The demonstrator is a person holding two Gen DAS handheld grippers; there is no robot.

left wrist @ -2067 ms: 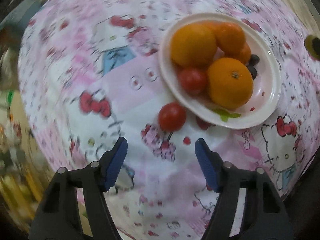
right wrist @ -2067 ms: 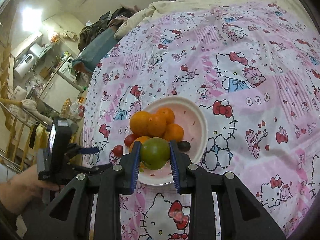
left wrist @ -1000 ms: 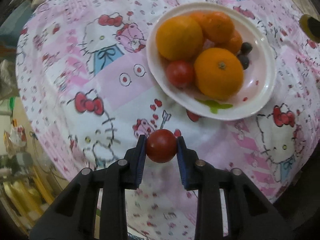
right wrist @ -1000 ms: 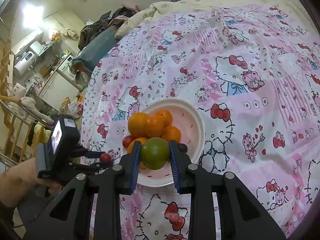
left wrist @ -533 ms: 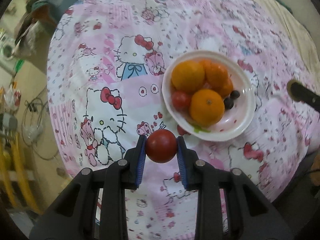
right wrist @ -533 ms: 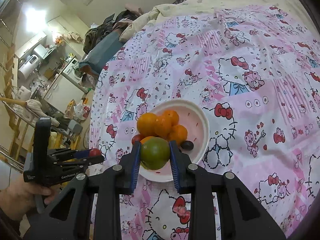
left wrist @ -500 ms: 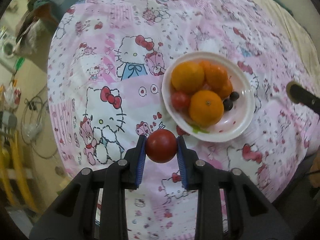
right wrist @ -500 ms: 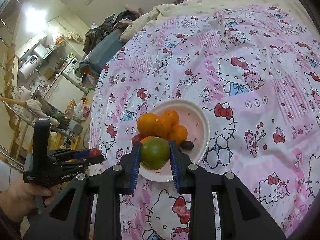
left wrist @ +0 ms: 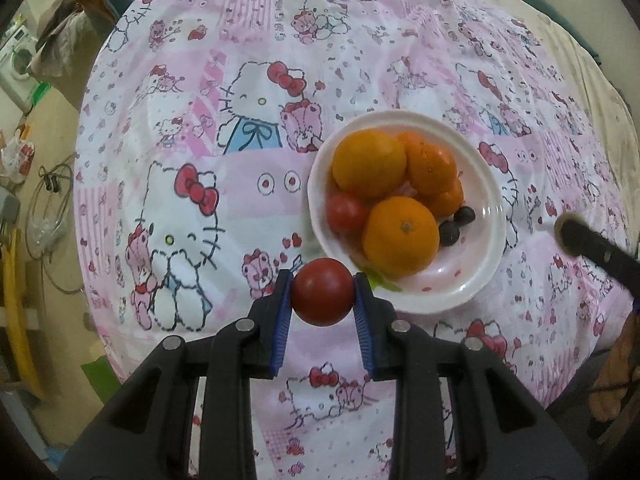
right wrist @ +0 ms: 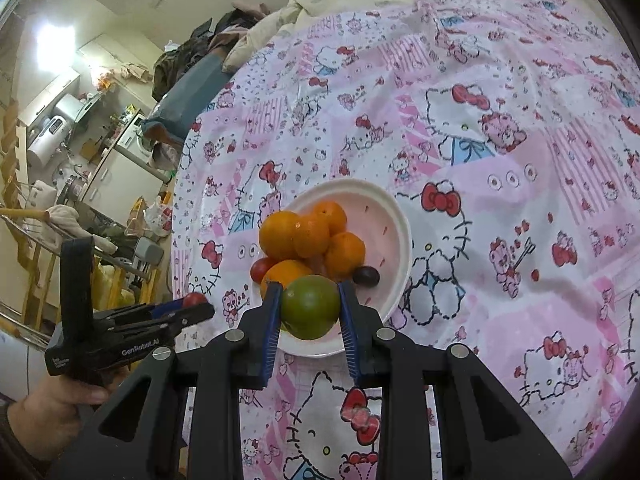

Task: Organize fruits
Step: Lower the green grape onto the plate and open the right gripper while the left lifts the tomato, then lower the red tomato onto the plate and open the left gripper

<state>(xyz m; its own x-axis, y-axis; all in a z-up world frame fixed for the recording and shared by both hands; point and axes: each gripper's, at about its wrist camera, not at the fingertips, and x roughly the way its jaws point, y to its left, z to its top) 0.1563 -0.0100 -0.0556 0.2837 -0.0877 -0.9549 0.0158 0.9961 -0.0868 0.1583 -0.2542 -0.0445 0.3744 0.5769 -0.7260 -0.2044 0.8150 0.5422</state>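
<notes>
Above, the left gripper [left wrist: 322, 291] pinches a red tomato [left wrist: 322, 290] between its blue pads [left wrist: 281, 322]; the jaws are pressed onto the fruit's two sides. The tomato hangs clear of the patterned cloth [left wrist: 192, 128], just beside the near rim of the white bowl [left wrist: 490, 184]. Inside the bowl lie four oranges [left wrist: 368, 162], a second tomato [left wrist: 345, 212] against the left wall, and two dark grapes [left wrist: 456, 222] to the right of the front orange. A green leaf print [left wrist: 380, 280] shows on the bowl's near inner wall.

From the right wrist view, the right gripper [right wrist: 309, 307] clamps a green citrus [right wrist: 309, 306] between its pads [right wrist: 270, 320], held over the near edge of the bowl [right wrist: 394, 216] and covering part of the front orange [right wrist: 286, 274]. One grape [right wrist: 365, 275] sits just right of the citrus. At left, a hand [right wrist: 44, 404] grips the handle of the left gripper [right wrist: 192, 306], with its tomato [right wrist: 194, 300] at the tip, off the bowl's left side over the cloth's edge [right wrist: 500, 92]. Beyond the cloth, a cluttered room with appliances [right wrist: 56, 128] is in view.
</notes>
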